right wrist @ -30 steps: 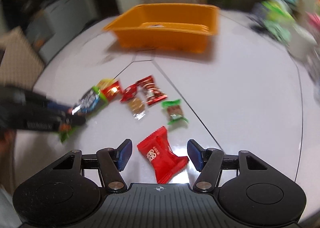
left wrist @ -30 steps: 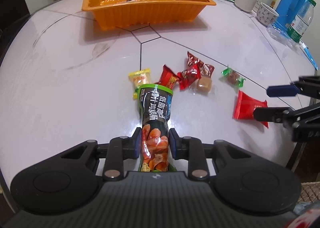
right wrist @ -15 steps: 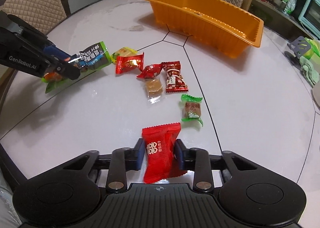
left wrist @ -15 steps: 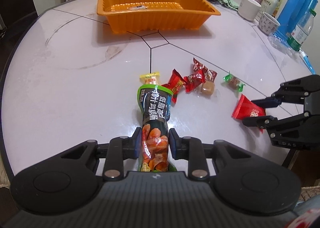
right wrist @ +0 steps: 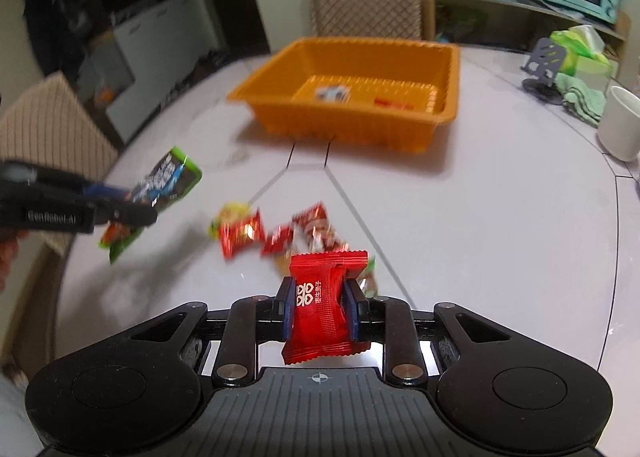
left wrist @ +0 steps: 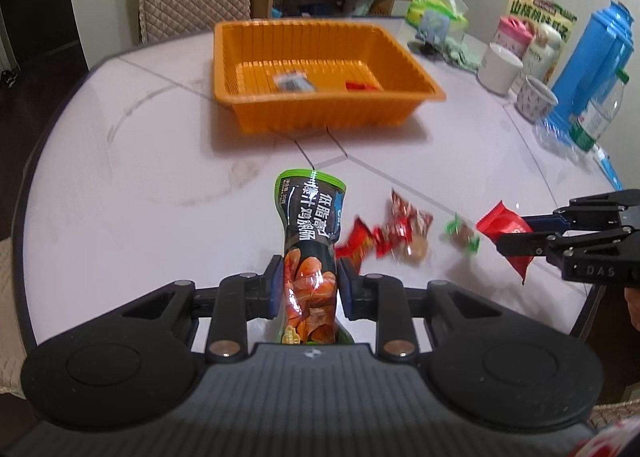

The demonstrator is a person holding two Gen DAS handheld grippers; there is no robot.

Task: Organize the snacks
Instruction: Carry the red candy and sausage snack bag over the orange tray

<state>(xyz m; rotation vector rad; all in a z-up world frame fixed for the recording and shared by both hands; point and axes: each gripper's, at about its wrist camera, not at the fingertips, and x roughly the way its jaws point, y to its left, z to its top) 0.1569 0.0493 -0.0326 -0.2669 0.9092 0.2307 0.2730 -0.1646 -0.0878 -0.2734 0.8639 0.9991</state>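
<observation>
The white round table (left wrist: 120, 185) carries an orange plastic tray (left wrist: 320, 73) at its far side, with two small packets inside. The left gripper (left wrist: 308, 285) pinches a tall dark snack pouch (left wrist: 310, 225), lifted above the table. The right gripper (right wrist: 320, 307) has just closed its jaws on a red candy packet (right wrist: 324, 297). Several small wrapped candies (left wrist: 400, 233) lie between the two grippers.

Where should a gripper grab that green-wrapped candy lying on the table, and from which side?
Grip the green-wrapped candy across its plump brown middle, coming down from above. It lies flat on the table, and its twisted green ends look too thin and floppy to hold. It sits apart from the red candies, so the fingers should have room.
</observation>
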